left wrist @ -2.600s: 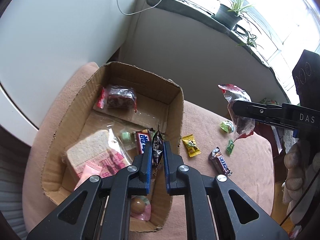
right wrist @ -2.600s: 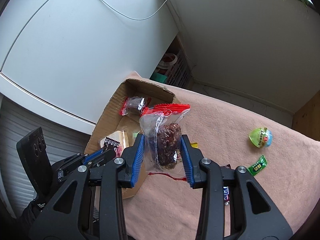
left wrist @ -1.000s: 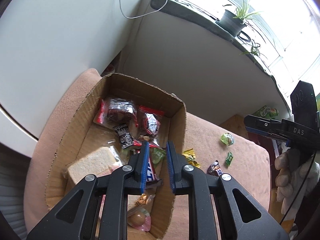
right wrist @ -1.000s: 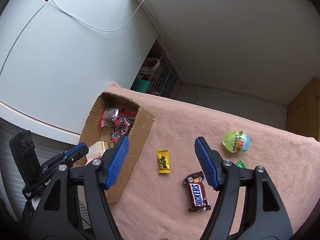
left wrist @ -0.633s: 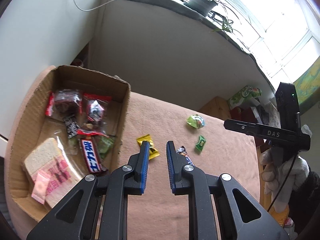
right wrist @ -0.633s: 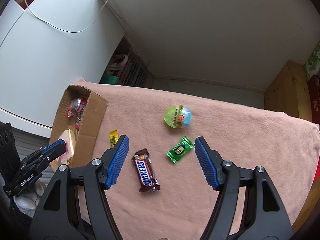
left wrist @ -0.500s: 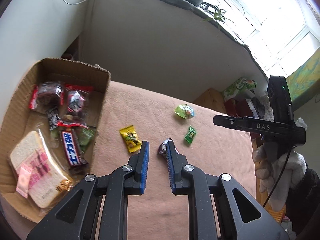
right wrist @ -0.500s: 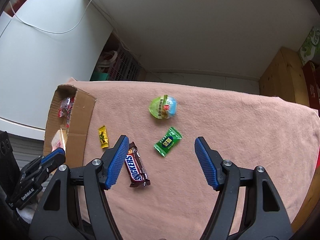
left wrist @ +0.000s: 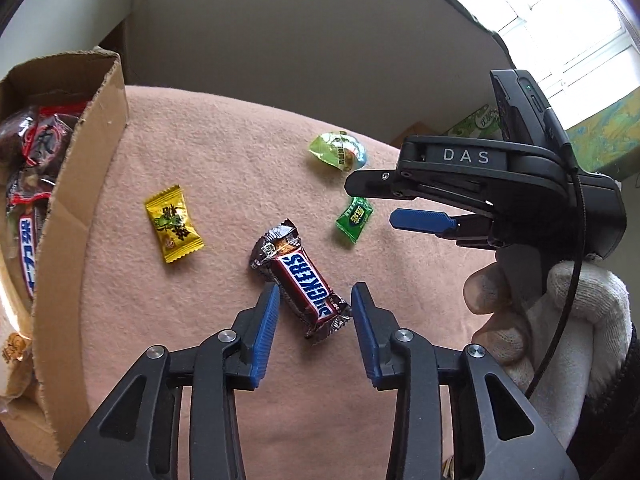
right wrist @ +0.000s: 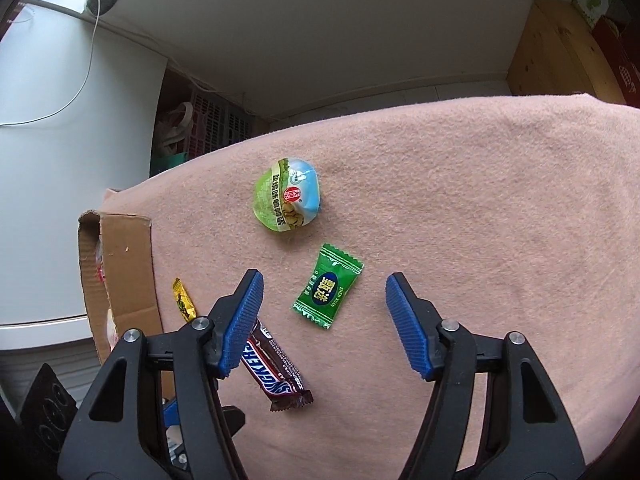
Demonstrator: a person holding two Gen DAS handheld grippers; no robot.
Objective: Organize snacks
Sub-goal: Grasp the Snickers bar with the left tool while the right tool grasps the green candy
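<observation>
A Snickers bar (left wrist: 300, 276) lies on the pink blanket (left wrist: 224, 168). My left gripper (left wrist: 314, 308) is open, low over it, with one finger on each side of the bar's near end. A small green candy (right wrist: 328, 292) lies just ahead of my open right gripper (right wrist: 322, 312), which hovers above the blanket. A round green and blue snack pack (right wrist: 287, 199) lies beyond it. A yellow candy (left wrist: 173, 229) lies near the cardboard box (left wrist: 80, 184), which holds several snacks. The Snickers bar also shows in the right wrist view (right wrist: 276, 372).
The right gripper's body (left wrist: 496, 184) and a gloved hand (left wrist: 560, 320) stand at the right in the left wrist view. A wooden cabinet (right wrist: 560, 48) and a white wall stand behind the blanket. A pink crate (right wrist: 212, 124) sits on the floor.
Both grippers moved from the box to the loose snacks and came down lower. The left gripper opened wider around the Snickers bar. The right gripper closed in on the green candy.
</observation>
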